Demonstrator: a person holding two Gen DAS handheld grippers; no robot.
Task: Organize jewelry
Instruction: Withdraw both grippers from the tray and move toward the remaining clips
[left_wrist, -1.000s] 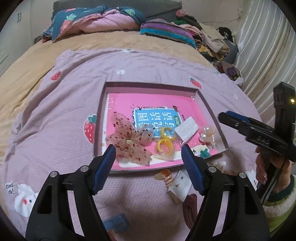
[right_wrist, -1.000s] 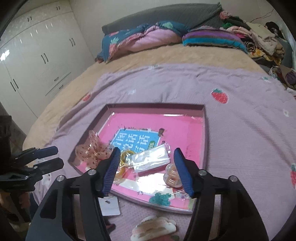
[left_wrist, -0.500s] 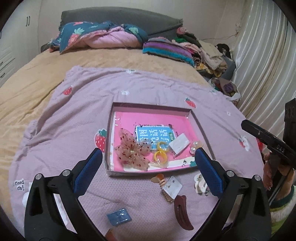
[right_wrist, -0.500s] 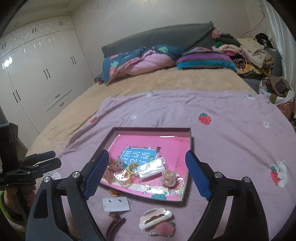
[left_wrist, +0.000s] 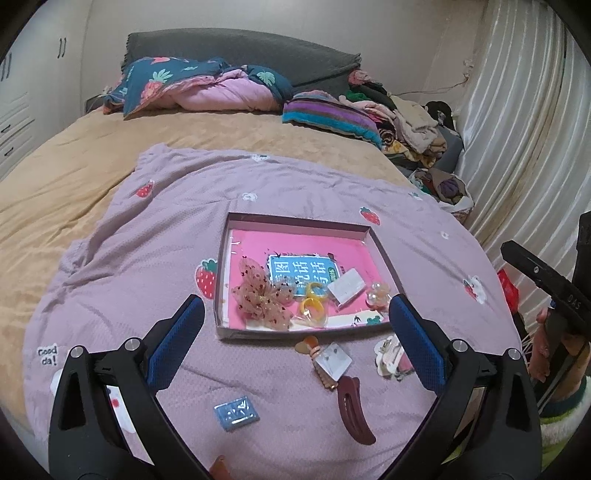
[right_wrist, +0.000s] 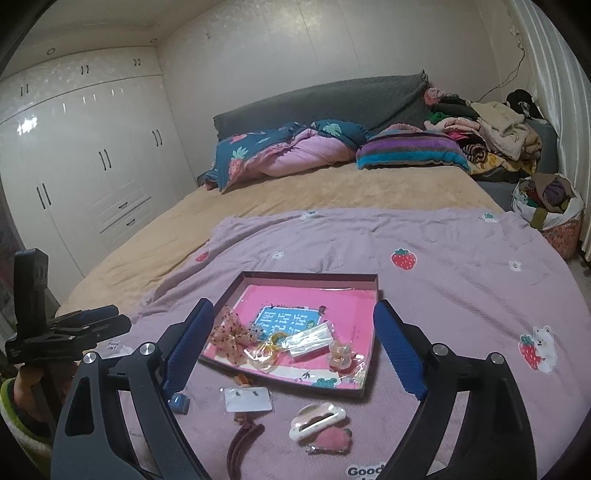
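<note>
Both the left gripper (left_wrist: 295, 332) and the right gripper (right_wrist: 293, 347) have just been opening; jaws wide, nothing between. The shallow tray (left_wrist: 295, 221) holds a pink bow (left_wrist: 264, 299), yellow rings (left_wrist: 313, 306) and a packet (left_wrist: 347, 286). Only the right view shows the wardrobe (right_wrist: 74, 166).

A purple strawberry-print blanket (left_wrist: 155, 266) covers a bed. On it sits a shallow pink tray (left_wrist: 295, 222) holding a sheer pink bow (left_wrist: 264, 297), yellow rings (left_wrist: 313, 306) and a small white packet (left_wrist: 347, 286). In front of the tray lie an earring card (left_wrist: 335, 363), a maroon hair clip (left_wrist: 354, 410) and a blue packet (left_wrist: 236, 408). The left tongs (left_wrist: 295, 332) stand wide apart, empty, above these loose pieces.
</note>
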